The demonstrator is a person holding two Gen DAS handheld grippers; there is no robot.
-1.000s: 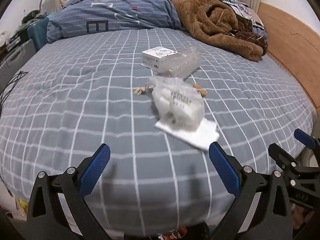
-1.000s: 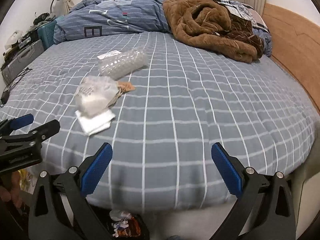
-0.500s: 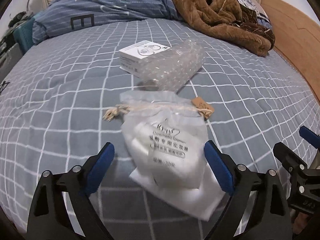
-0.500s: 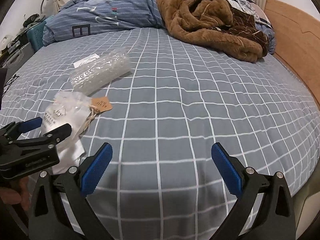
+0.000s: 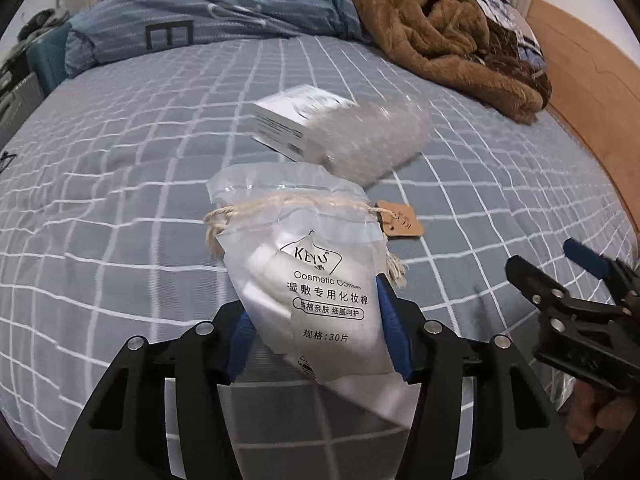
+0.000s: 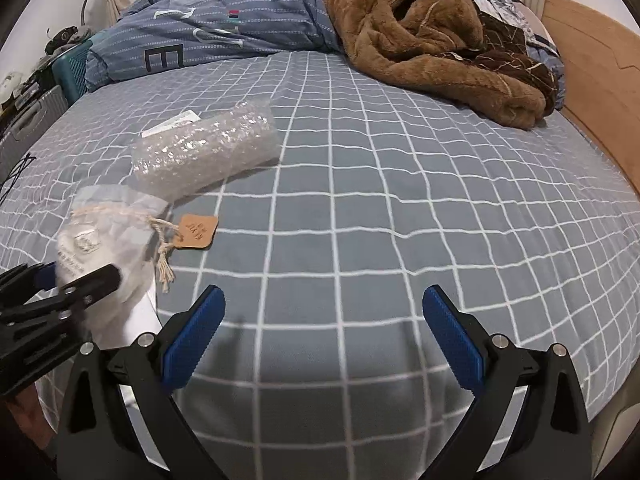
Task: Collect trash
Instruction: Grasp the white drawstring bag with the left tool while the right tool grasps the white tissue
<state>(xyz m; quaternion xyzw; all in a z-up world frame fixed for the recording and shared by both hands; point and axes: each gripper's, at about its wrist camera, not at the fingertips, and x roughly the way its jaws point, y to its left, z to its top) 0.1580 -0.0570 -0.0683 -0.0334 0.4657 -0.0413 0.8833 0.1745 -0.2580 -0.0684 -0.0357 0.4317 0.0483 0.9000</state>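
Observation:
A clear drawstring bag of cotton pads (image 5: 312, 280) with a brown tag (image 5: 400, 218) lies on the checked bed. My left gripper (image 5: 316, 320) has closed on the bag's lower part, blue pads on both sides. A white sheet (image 5: 360, 396) lies under the bag. Behind it are a bubble-wrap roll (image 5: 372, 144) and a white box (image 5: 296, 120). In the right wrist view the bag (image 6: 104, 240), the tag (image 6: 196, 230) and the bubble wrap (image 6: 208, 152) show at left. My right gripper (image 6: 324, 332) is open and empty above the bed.
A brown fleece blanket (image 6: 432, 36) and a blue striped duvet (image 6: 208, 32) are heaped at the far end of the bed. A wooden headboard (image 6: 592, 68) runs along the right. Cluttered furniture stands at far left (image 6: 36, 92).
My left gripper moved forward over the bed to the cotton pad bag and its jaws narrowed onto it. My right gripper moved forward a little and stayed open.

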